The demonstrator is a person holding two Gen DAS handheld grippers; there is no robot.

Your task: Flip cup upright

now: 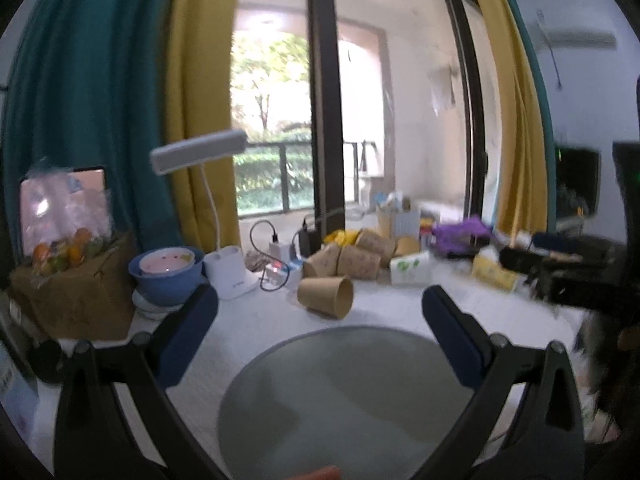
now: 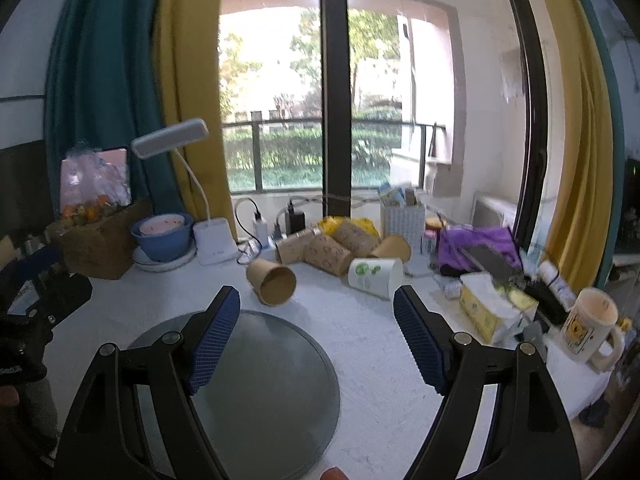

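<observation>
A brown paper cup (image 1: 326, 297) lies on its side on the white table, just beyond a round grey tray (image 1: 344, 400). In the right wrist view the cup (image 2: 272, 282) shows its open mouth toward me, past the tray (image 2: 256, 380). My left gripper (image 1: 320, 306) is open and empty, hovering above the tray's far edge, short of the cup. My right gripper (image 2: 316, 298) is open and empty, its left finger over the tray, the cup ahead and slightly left. The left gripper's dark body (image 2: 36, 300) shows at the right wrist view's left edge.
A pile of lying paper cups (image 2: 332, 246) sits behind the cup. A white desk lamp (image 2: 212, 240), blue bowl (image 2: 162, 236), cardboard box of fruit (image 2: 96, 240), tissue packs (image 2: 492, 308), a mug (image 2: 588, 326) and purple cloth (image 2: 476, 244) crowd the table's far and right sides.
</observation>
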